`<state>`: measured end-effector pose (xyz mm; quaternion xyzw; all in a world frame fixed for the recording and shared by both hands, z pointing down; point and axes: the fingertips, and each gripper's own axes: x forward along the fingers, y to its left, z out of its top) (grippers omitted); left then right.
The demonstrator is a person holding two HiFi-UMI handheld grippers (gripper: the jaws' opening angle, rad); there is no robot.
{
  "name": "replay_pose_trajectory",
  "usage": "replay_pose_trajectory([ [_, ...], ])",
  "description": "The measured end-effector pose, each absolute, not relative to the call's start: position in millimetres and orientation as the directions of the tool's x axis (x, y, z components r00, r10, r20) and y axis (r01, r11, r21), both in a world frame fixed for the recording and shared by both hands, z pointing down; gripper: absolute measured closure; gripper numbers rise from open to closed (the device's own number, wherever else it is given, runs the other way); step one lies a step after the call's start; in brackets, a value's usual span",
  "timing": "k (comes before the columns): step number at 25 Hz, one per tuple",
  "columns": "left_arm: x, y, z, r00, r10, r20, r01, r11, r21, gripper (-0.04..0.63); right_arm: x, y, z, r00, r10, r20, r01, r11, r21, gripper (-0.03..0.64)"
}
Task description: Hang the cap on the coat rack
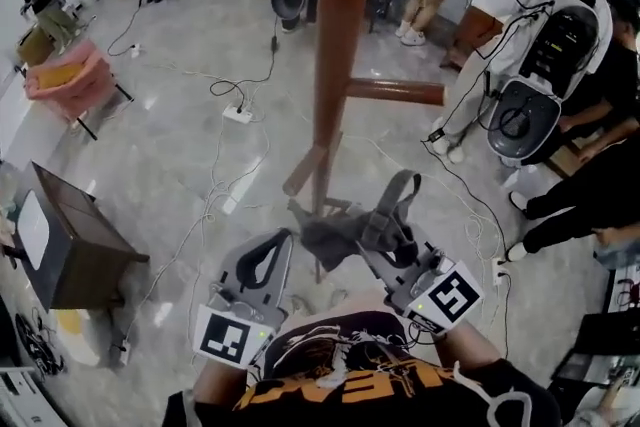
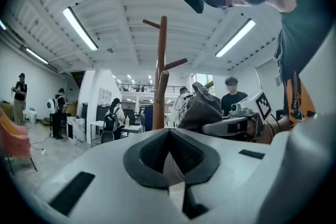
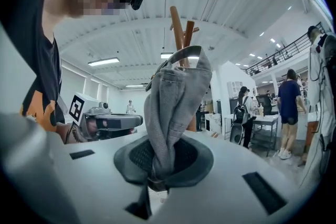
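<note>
While clenching the cap point(image 3: 176, 107) in the right fingers point(image 3: 193, 161), left fingers point(image 2: 195, 157) pressed together empty, seems mid-carry; calls for raising it above the fingertips onto a coat rack point(image 1: 345, 35) peg point(image 1: 395, 92).

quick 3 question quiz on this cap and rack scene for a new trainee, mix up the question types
1. Which gripper holds the cap? A left, B right, C both
2. True or false: the cap already hangs on the rack.
3. Fill in: the cap is ___ in colour.
Key: 1 B, the right gripper pinches it. 2 false, it is in the jaws, on no peg. 3 grey.
</note>
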<state>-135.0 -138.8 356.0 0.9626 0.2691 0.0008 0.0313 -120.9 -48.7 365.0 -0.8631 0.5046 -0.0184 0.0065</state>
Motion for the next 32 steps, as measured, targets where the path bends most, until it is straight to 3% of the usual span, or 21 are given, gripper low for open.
replay_pose_trajectory([
  [7,-140,-103,344,0.825,0.565,0.008,0.565,-0.825,0.02,0.572,-131,-8,350,0.533,-0.846,-0.019,-0.846,-0.532,-0.044,0.577],
  [15,-130,-126,359,0.771,0.637,0.012,0.637,-0.771,0.011,0.572,-133,-37,367,0.59,-0.807,-0.015,-0.807,-0.588,-0.057,0.577],
  [26,-109,-182,376,0.545,0.839,0.002,0.837,-0.544,0.062,0.572,-136,-99,380,0.81,-0.585,0.038,-0.584,-0.811,-0.031,0.577],
  [32,-112,-178,377,0.495,0.869,-0.006,0.867,-0.493,0.068,0.572,-150,-102,379,0.849,-0.528,0.018,-0.527,-0.849,-0.036,0.577],
])
